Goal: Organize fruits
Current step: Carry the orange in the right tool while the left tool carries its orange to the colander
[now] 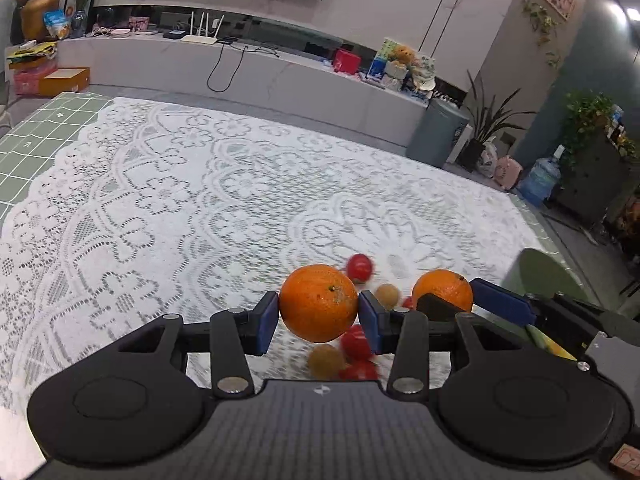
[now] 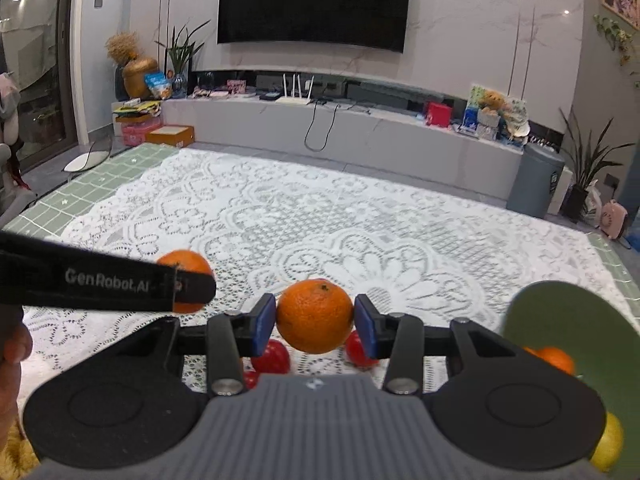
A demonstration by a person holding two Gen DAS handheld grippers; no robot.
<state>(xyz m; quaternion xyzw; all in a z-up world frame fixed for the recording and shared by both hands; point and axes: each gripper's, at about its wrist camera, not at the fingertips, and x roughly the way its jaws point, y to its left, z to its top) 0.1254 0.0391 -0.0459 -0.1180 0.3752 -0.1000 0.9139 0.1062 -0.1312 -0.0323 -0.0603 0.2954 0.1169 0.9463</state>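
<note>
My left gripper (image 1: 318, 316) is clamped on an orange (image 1: 318, 302), blue pads pressed to both sides, at lower centre of the frame. My right gripper (image 2: 315, 320) likewise pinches its own orange (image 2: 315, 315), lifted above the lace tablecloth (image 2: 320, 216). Red tomatoes (image 2: 275, 356) lie on the cloth just beneath. A green plate (image 2: 568, 320) sits at lower right, holding another orange (image 2: 554, 358).

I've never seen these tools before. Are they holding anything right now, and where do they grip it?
Yes. The left gripper pinches an orange by its sides; the right gripper pinches another orange likewise.
</note>
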